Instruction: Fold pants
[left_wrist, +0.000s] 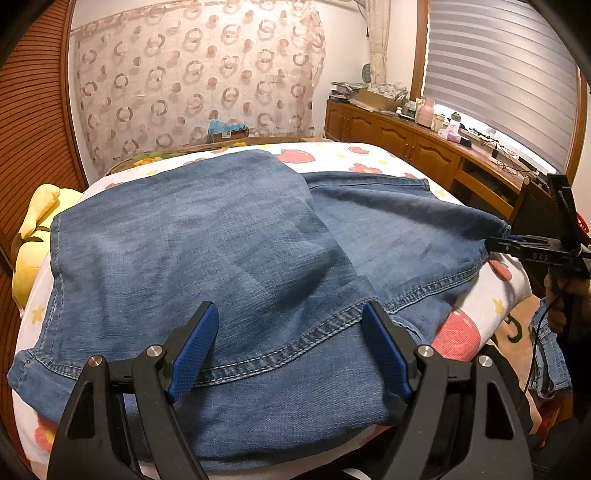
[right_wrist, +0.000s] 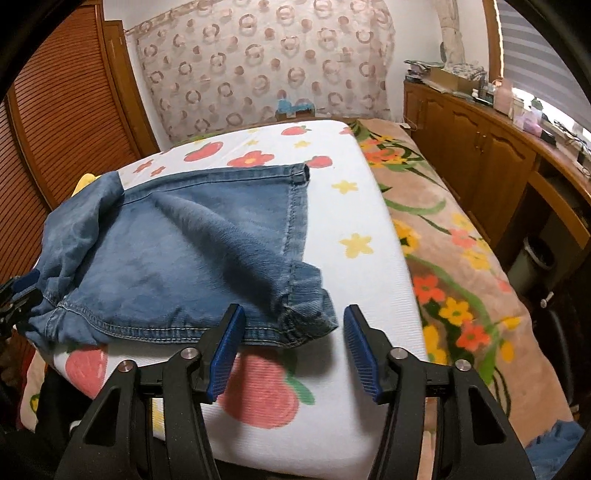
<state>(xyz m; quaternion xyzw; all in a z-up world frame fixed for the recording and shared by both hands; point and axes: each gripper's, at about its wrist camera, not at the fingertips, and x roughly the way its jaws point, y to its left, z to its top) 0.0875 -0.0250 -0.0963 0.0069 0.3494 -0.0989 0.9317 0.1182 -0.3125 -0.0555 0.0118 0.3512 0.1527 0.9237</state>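
Observation:
Blue denim pants (left_wrist: 229, 251) lie partly folded on a white strawberry-print mattress (left_wrist: 332, 153). In the left wrist view my left gripper (left_wrist: 290, 345) is open, its blue pads over the near stitched hem without gripping it. My right gripper (left_wrist: 496, 244) shows at the right edge beside the pants' far corner. In the right wrist view the right gripper (right_wrist: 293, 345) is open, hovering just short of the crumpled pants corner (right_wrist: 306, 317), with nothing between its pads. The left gripper (right_wrist: 16, 295) shows at the left edge against the denim (right_wrist: 166, 251).
A floral blanket (right_wrist: 454, 236) covers the bed right of the mattress (right_wrist: 354, 221). Wooden cabinets (left_wrist: 406, 144) with clutter run along the right wall. A yellow plush (left_wrist: 35, 221) lies at the left. A louvred wooden door (right_wrist: 62, 122) stands left. More denim (left_wrist: 546, 354) hangs at the right.

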